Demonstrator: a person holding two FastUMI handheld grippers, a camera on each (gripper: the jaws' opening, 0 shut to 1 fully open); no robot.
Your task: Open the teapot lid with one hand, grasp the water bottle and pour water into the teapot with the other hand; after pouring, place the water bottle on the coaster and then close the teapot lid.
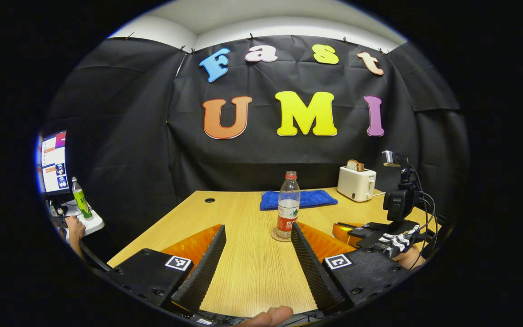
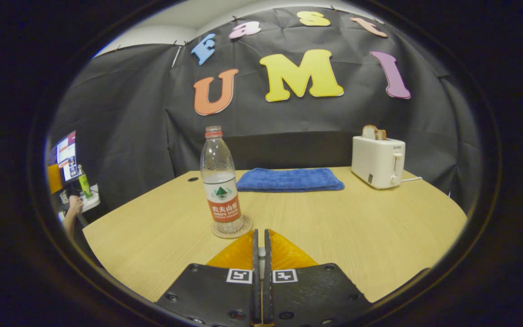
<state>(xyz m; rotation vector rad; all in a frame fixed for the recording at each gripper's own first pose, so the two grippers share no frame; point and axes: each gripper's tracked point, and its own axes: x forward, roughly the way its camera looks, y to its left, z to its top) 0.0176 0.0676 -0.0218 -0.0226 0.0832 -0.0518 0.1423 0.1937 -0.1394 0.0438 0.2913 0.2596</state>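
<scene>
A clear water bottle (image 1: 288, 206) with a red cap and a red-and-white label stands upright on a round coaster (image 1: 281, 236) on the wooden table (image 1: 248, 272). In the left gripper view my left gripper (image 1: 259, 226) is open just short of it, the bottle slightly right of the gap and touching neither finger. My right gripper (image 1: 391, 238) shows off to the right with a hand behind it. In the right gripper view the right gripper (image 2: 260, 232) is shut on nothing, with the bottle (image 2: 220, 181) and coaster (image 2: 232, 230) just ahead to its left.
A folded blue towel (image 2: 289, 180) lies at the back of the table, and a white toaster (image 2: 377, 161) holding bread stands at the back right. Past the table's left edge are a monitor (image 1: 54, 162), a green bottle (image 1: 81, 199) and a person's hand (image 1: 74, 228).
</scene>
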